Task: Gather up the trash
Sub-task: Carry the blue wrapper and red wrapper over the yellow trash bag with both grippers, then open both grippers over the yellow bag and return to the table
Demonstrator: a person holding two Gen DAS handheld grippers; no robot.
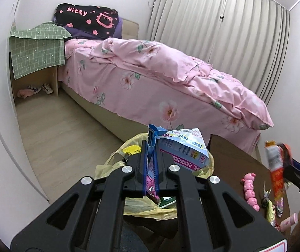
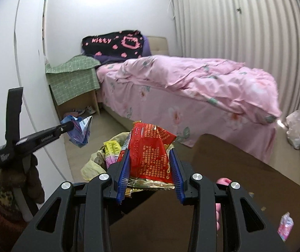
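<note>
My left gripper point(image 1: 151, 147) is shut on a blue and white printed wrapper point(image 1: 183, 149) and holds it above a yellow trash bag point(image 1: 116, 163). It shows in the right wrist view too point(image 2: 71, 127), with the wrapper point(image 2: 80, 130) hanging from it. My right gripper point(image 2: 150, 153) is shut on a red snack wrapper point(image 2: 150, 149), held over the yellow bag point(image 2: 95, 163) that has wrappers inside. In the left wrist view the right gripper point(image 1: 286, 163) enters from the right with the red wrapper point(image 1: 275, 161).
A brown table point(image 2: 244, 168) lies right of the bag, carrying a pink toy point(image 1: 250, 189), small wrappers point(image 1: 273, 205) and a pink packet point(image 2: 285, 225). A pink-covered bed point(image 1: 160, 73) stands behind. A crumpled plastic bag point(image 2: 295, 128) lies on the floor by the curtain.
</note>
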